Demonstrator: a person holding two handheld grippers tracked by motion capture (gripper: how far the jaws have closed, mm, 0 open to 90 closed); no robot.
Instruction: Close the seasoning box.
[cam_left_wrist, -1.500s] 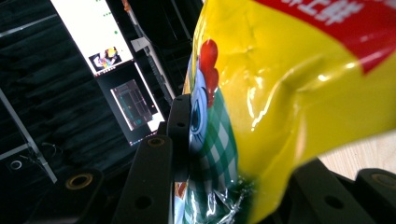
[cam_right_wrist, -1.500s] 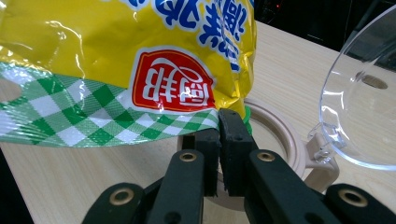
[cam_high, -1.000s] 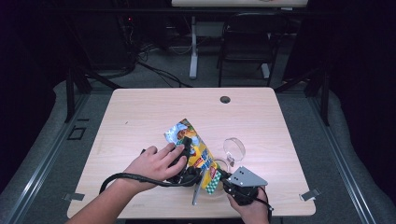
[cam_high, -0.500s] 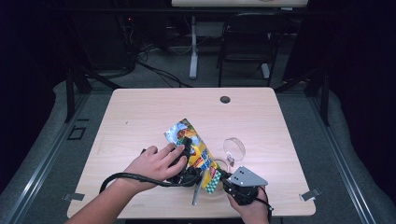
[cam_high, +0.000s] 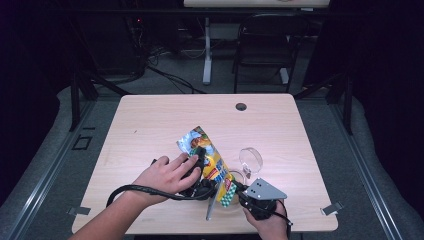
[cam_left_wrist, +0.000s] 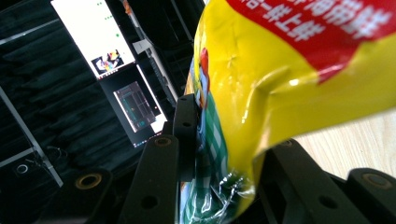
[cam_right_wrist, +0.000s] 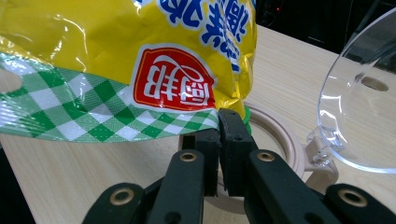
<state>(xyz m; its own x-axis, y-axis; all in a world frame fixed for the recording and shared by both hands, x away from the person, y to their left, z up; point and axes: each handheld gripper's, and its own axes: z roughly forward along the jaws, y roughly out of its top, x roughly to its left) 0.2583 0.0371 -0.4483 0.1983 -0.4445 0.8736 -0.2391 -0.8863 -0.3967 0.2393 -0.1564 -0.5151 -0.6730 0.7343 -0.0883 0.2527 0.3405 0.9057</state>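
On the table (cam_high: 150, 125) the following are showing: one snack bag (cam_high: 205, 150) with yellow print and a green-checked edge, one round container (cam_right_wrist: 280, 140) beneath it near the front, and one clear hinged lid (cam_high: 250, 159) standing to its right. Two grippers are working, the left gripper (cam_high: 200, 172) and the right gripper (cam_high: 245, 197), each in one hand. One dark grommet hole (cam_high: 241, 106) is sitting at the far edge, and one chair (cam_high: 265, 45) is standing beyond the table.
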